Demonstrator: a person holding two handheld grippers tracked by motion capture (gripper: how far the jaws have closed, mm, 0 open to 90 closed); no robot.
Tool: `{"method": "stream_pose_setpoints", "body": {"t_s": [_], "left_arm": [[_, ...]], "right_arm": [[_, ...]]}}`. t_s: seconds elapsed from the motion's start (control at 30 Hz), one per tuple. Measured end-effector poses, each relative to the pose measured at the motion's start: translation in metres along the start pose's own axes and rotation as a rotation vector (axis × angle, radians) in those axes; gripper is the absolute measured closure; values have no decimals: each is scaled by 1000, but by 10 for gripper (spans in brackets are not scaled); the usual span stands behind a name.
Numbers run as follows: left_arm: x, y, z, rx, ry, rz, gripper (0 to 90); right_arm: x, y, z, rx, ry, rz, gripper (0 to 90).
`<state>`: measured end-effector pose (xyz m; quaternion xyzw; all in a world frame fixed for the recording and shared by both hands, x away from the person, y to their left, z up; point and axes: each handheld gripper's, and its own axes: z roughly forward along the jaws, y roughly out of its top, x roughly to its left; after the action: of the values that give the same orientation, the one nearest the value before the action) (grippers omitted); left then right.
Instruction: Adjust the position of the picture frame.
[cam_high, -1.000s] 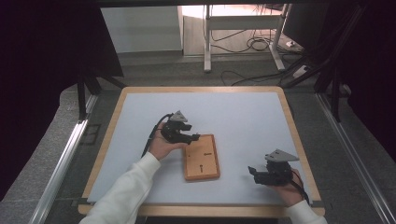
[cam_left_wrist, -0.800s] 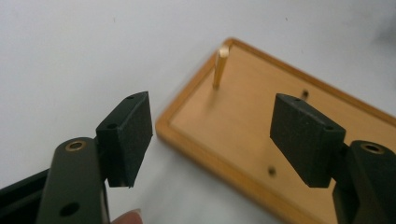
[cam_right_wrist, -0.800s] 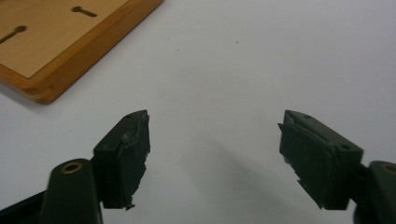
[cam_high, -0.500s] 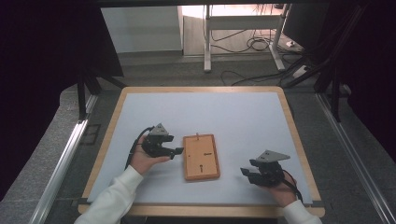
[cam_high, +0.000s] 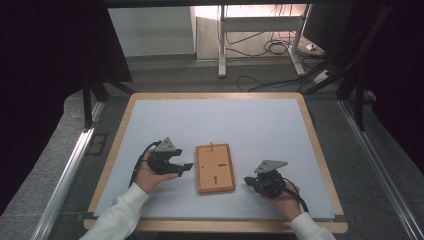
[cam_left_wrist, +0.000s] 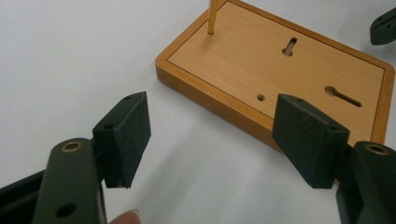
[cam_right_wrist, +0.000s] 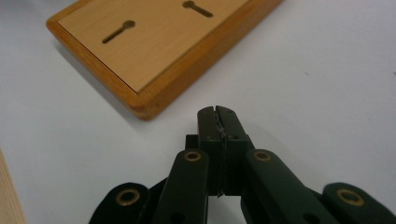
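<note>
Wooden board (cam_high: 215, 168) lay flat on the desk (cam_high: 260, 125). Left tongs (cam_high: 186, 166), spread and empty, flanked its left edge, seemingly ready to grasp; right tongs (cam_high: 248, 181), just pressed together, rested beside its right edge.

A lab-style recording station: a wood-framed bench (cam_high: 320, 150) topped with a plain pale sheet (cam_high: 210, 125) sits hemmed in by black curtains (cam_high: 50, 75) and dark metal framing. Beyond its far edge, loose cables (cam_high: 270, 47) trail over a grey floor beneath the white legs of a desk (cam_high: 222, 40). Aluminium rails (cam_high: 65, 175) run along the bench's left and right sides.
</note>
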<state>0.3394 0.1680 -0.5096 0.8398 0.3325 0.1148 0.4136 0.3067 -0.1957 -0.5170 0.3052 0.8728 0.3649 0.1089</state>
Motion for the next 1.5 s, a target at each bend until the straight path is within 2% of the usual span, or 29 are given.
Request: {"method": "stream_pose_setpoints", "body": {"t_s": [0.2,0.43,0.53,0.8,0.97,1.13,1.23,1.5], "left_arm": [[-1,-4,0,7,0,3,285],[-1,-6,-1,10,3,1,285],[0,-7,-1,10,4,-4,285],[0,-8,0,19,-3,-4,283],[0,-8,1,22,-6,-3,282],[0,-8,1,23,-7,-3,282],[0,-8,1,21,-6,-3,282],[0,-8,0,21,-7,-2,282]], "right_arm": [[10,5,11,18,26,-34,900],[16,6,15,24,53,-54,900],[19,7,15,22,40,-80,900],[20,7,14,14,45,-65,900],[23,7,15,13,64,-59,900],[30,8,17,13,85,-74,900],[34,9,18,14,78,-86,900],[36,8,19,14,101,-88,900]]}}
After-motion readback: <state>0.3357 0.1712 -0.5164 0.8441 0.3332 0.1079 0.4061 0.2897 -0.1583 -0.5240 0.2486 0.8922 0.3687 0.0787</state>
